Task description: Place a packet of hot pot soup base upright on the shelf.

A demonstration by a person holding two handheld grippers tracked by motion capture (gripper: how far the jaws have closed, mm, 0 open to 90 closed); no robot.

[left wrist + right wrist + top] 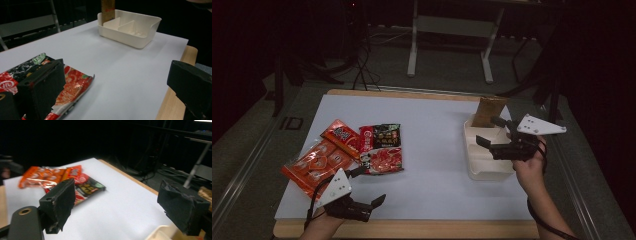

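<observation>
Several snack packets lie at the left of the white mat [432, 130]: a large orange one [312, 165], a small orange-red one [341, 136], a black-green one [386, 135] and a red one [382, 160]. At the right stands a white divided tray [484, 172], with a brown packet [488, 111] upright in its far compartment. My left gripper [373, 185] hovers open near the front edge, just right of the red packet [75, 85], holding nothing. Over the tray, my right gripper [488, 131] is open and holds nothing; the tray rim [160, 233] lies below its jaws.
The mat's wooden table edge [412, 229] runs along the front. Behind the table are a white metal stand [449, 30], cables on the floor [362, 70] and dark frames. Bare mat lies between the packets and the tray [125, 38].
</observation>
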